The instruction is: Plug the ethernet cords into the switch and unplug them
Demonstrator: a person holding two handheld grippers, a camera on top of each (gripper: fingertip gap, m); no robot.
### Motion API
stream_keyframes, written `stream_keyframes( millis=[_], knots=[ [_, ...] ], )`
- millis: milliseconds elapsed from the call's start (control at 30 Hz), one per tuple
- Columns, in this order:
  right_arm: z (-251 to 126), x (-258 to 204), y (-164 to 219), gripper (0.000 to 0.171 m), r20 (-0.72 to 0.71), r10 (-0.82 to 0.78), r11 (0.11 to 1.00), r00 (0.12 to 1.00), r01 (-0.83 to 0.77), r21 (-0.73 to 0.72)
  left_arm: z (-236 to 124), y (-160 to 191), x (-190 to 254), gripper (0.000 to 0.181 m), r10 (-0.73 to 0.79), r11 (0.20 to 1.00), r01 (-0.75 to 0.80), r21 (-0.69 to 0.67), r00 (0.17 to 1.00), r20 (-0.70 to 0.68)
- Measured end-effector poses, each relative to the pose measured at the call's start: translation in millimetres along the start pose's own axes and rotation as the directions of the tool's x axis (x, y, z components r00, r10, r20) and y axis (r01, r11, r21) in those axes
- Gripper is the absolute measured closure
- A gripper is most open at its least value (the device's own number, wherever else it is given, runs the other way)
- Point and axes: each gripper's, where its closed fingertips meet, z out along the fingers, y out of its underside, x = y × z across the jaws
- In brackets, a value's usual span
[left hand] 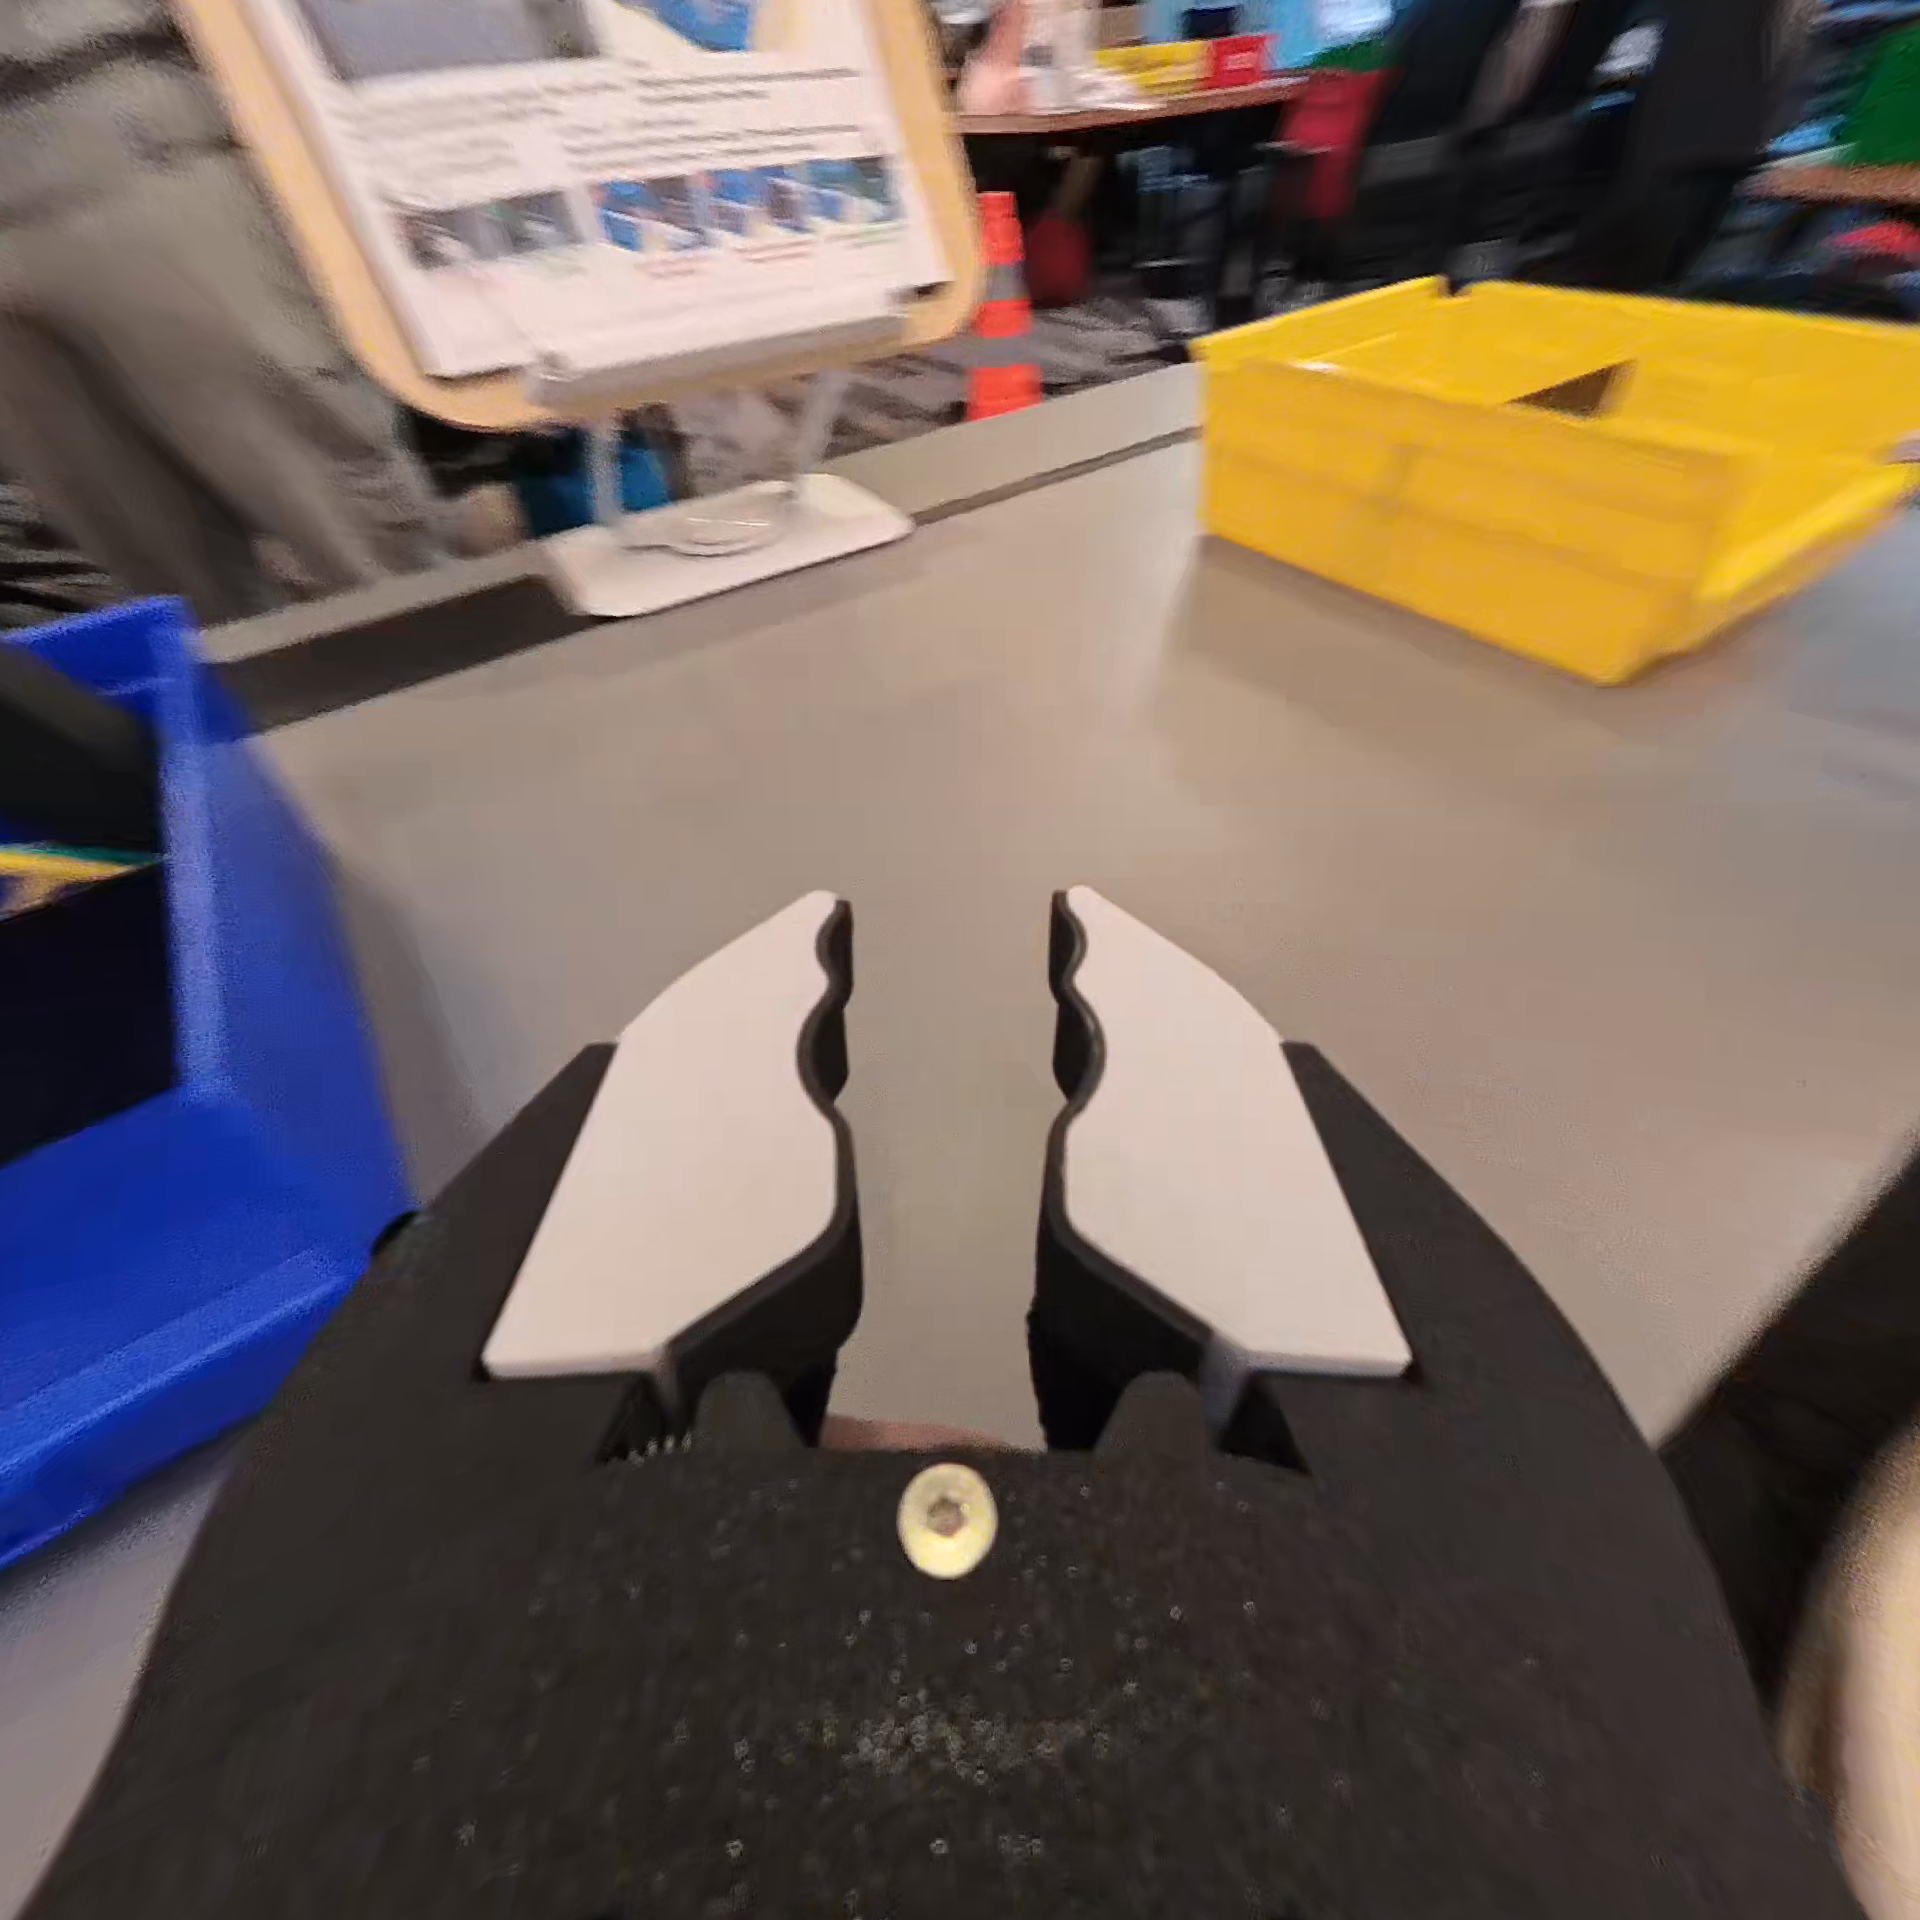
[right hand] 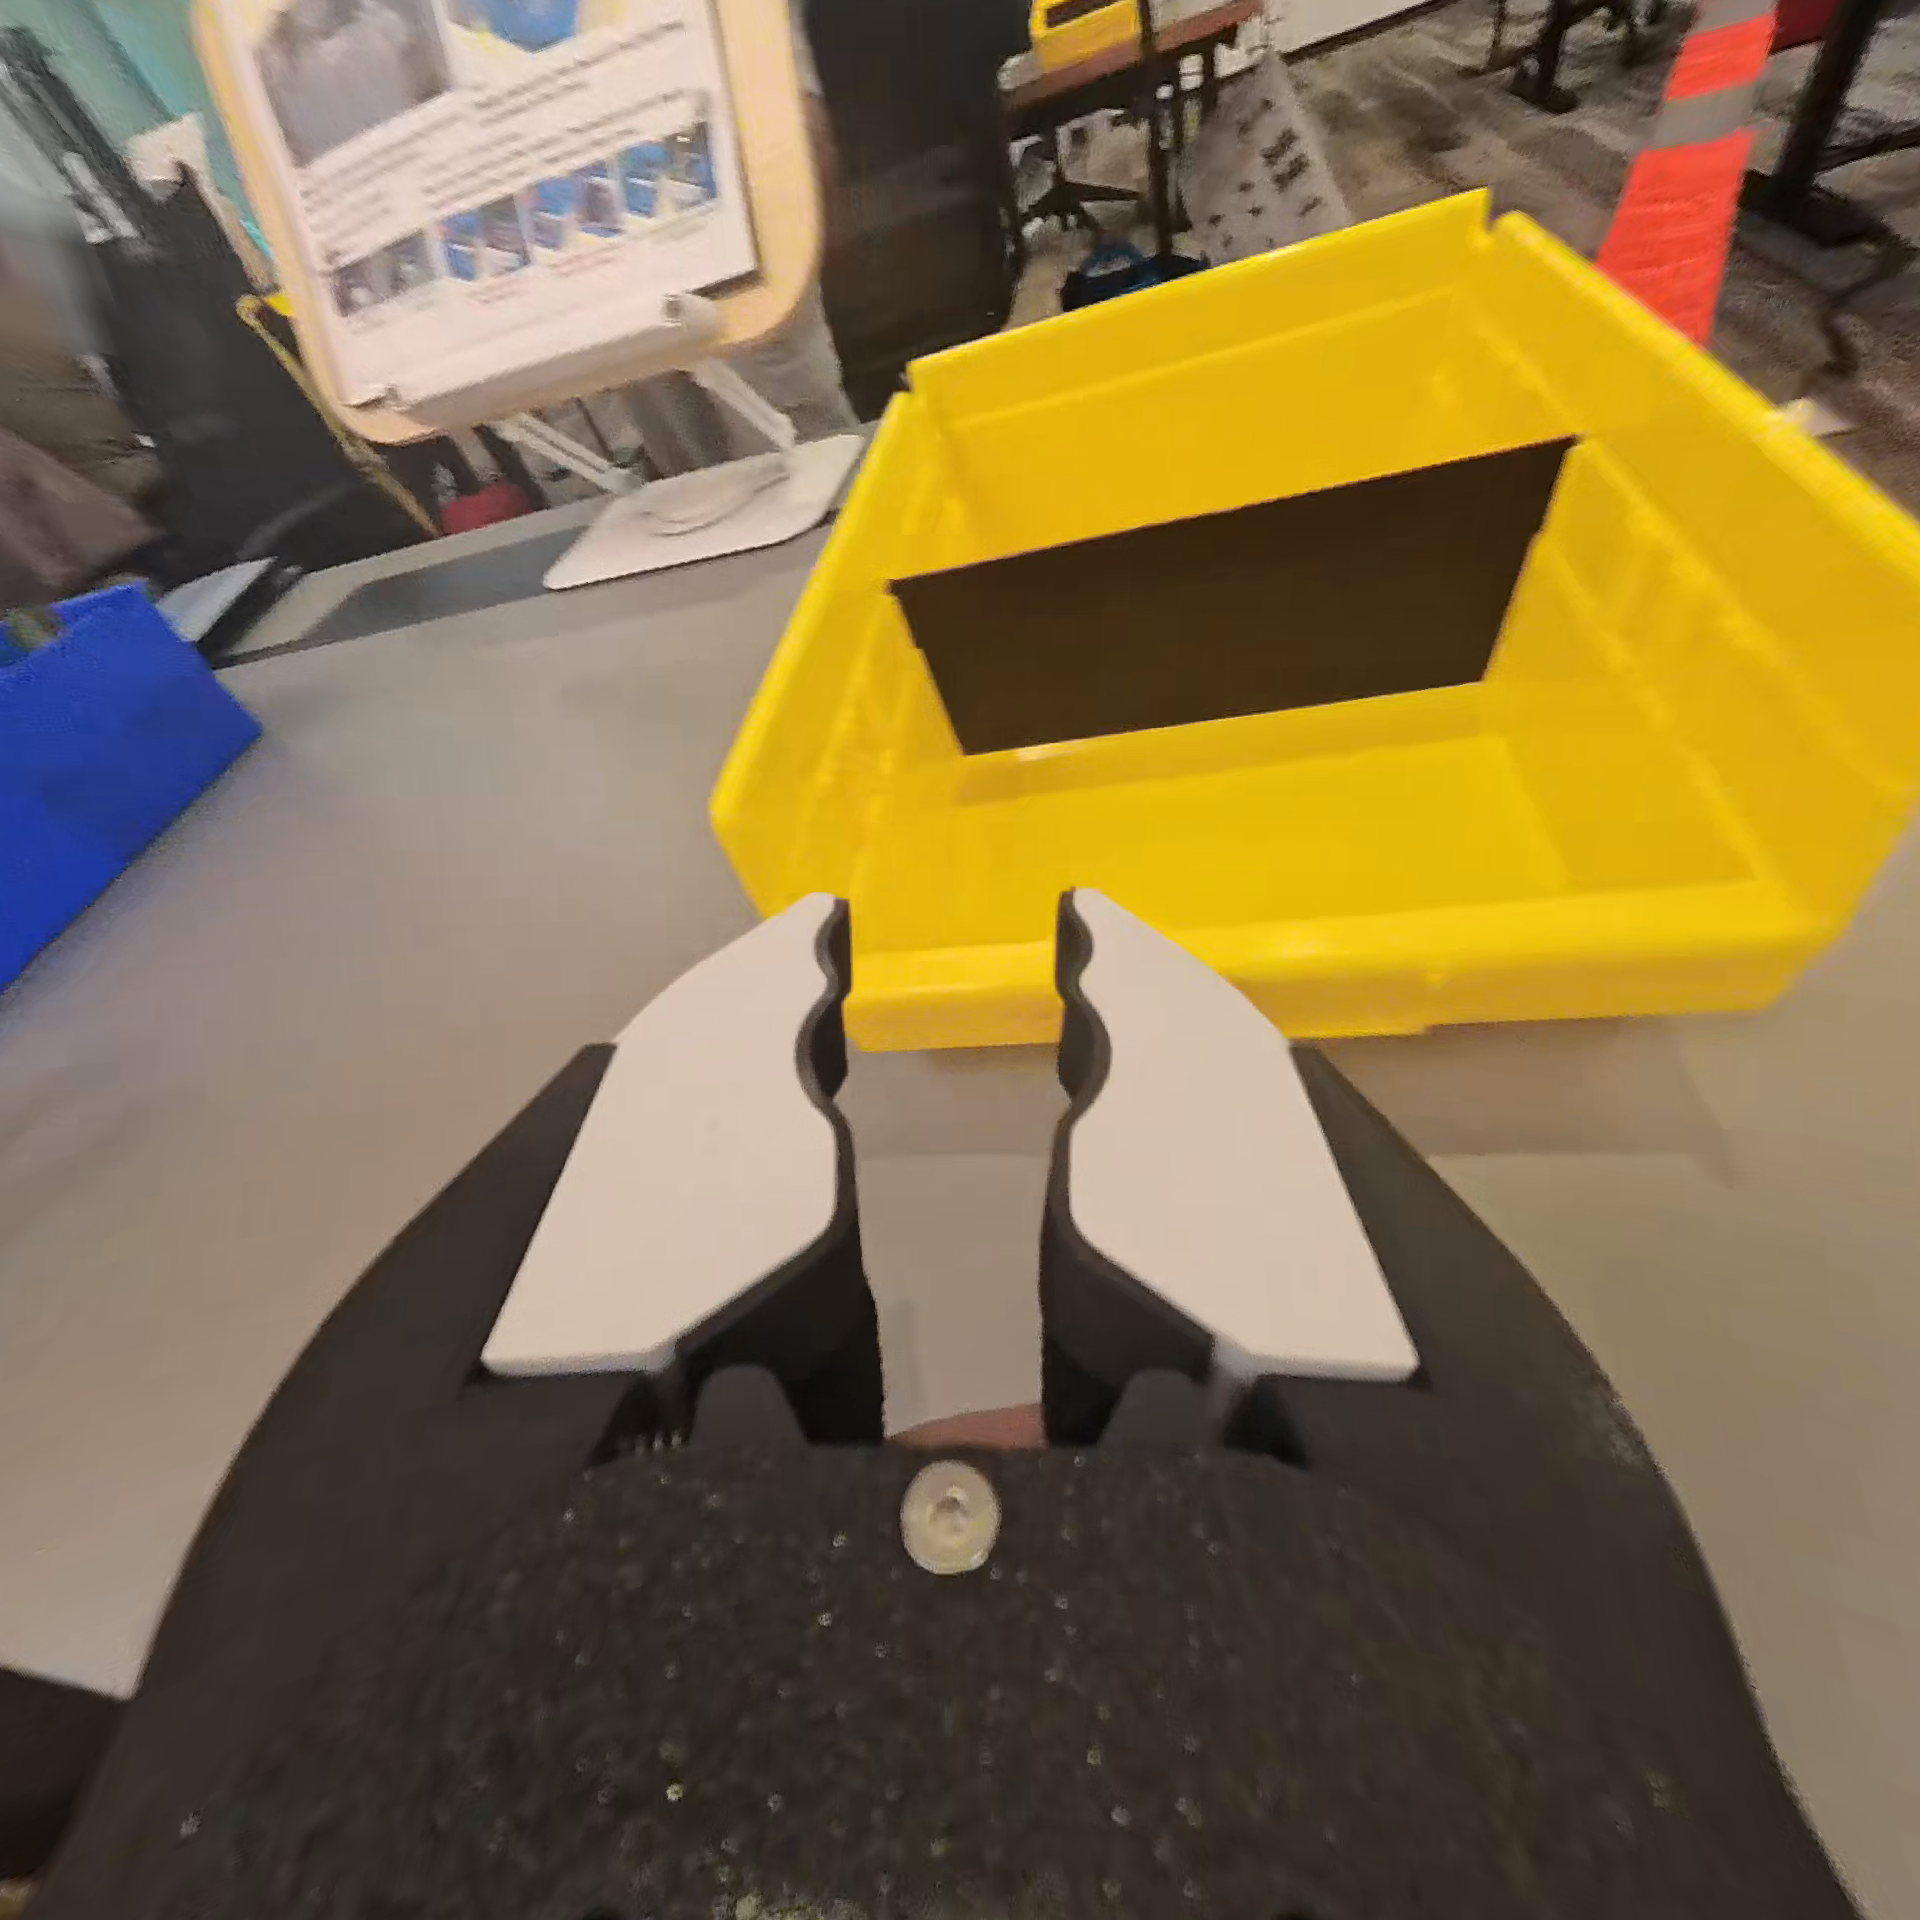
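No ethernet cord or switch shows in either view. My left gripper [left hand: 951,914] is open and empty above the grey table [left hand: 935,748], with a blue bin [left hand: 197,1195] close on its left holding a dark box [left hand: 73,997]. My right gripper [right hand: 954,914] is open and empty, its tips just short of the front wall of a yellow bin [right hand: 1143,987]. That bin has a black divider [right hand: 1226,603] across its middle and nothing else shows inside it. The yellow bin also shows at the far right in the left wrist view [left hand: 1507,520].
A tilted board with printed sheets [left hand: 623,208] stands on a white base [left hand: 727,540] at the table's far edge; it also shows in the right wrist view [right hand: 499,208]. The blue bin is at that view's left [right hand: 94,748]. An orange cone [left hand: 1003,312] and furniture stand beyond.
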Motion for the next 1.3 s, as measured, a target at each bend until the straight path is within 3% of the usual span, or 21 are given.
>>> stream_keyframes(
  millis=[100,300,433,1200,1300],
  knots=[
    [7,13,6,0.135,-0.055,-0.056,0.998,0.997,0.055,-0.016,-9,3,-32,0.149,-0.028,1.000,0.026,0.013,0.986,0.162],
    [11,8,3,0.140,-0.040,-0.061,0.998,0.997,0.061,0.002,-23,32,-92,0.144,-0.286,0.951,0.307,-0.037,0.919,0.273],
    [12,10,3,0.141,-0.037,-0.047,0.999,0.998,0.047,0.006,-29,39,-111,0.144,-0.353,0.925,0.378,-0.033,0.890,0.290],
    [16,-4,9,0.142,-0.001,-0.065,0.998,0.998,0.065,-0.015,-18,40,-88,0.144,-0.355,0.923,0.377,-0.073,0.911,0.210],
    [9,-14,8,0.142,0.024,-0.030,0.999,0.999,0.031,-0.019,-15,36,-79,0.144,-0.366,0.923,0.379,-0.074,0.919,0.146]
  ],
)
